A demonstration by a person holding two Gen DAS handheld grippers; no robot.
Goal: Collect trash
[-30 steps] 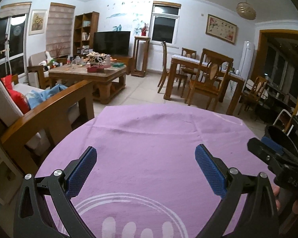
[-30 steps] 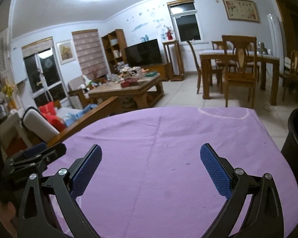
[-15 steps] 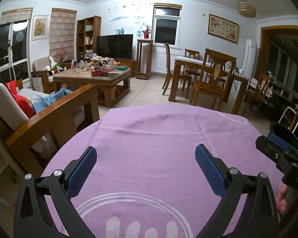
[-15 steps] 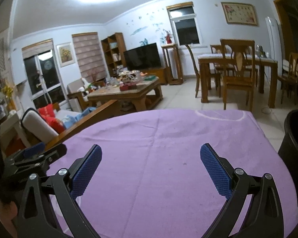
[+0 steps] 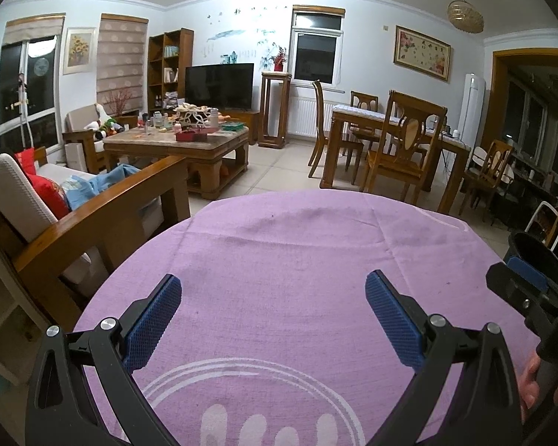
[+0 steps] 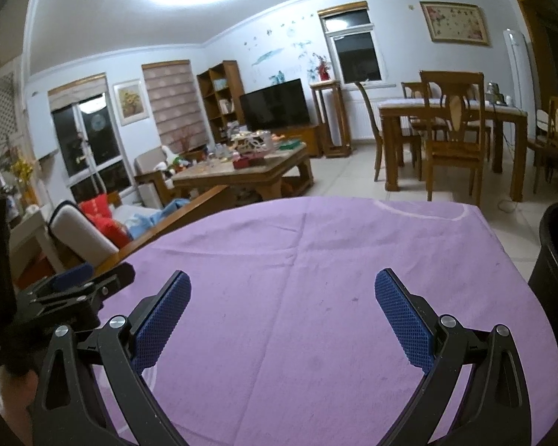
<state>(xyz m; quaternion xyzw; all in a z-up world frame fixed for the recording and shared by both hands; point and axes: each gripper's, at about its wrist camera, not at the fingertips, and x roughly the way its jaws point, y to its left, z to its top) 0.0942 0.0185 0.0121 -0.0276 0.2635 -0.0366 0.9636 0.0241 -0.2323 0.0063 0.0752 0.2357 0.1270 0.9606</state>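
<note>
A: Where do the two grippers stand?

B: The left gripper (image 5: 273,290) hangs over the purple cloth (image 5: 297,260) on the surface, its jaws spread wide with nothing between the blue pads (image 5: 392,319). The right gripper (image 6: 282,290) sits beside it over the same cloth, jaws equally wide apart and empty.

A: And the trash?

B: None shows on the cloth in either view. A black bin (image 6: 556,260) stands just off the surface's right edge; in the left view its rim (image 5: 539,256) sits behind the right gripper's arm.

A: What lies behind?

B: A wooden sofa (image 5: 93,215) with a red cushion (image 5: 48,193) to the left, a cluttered coffee table (image 5: 189,145) further back, a TV (image 5: 219,87), and a dining table (image 5: 390,126) with chairs.
</note>
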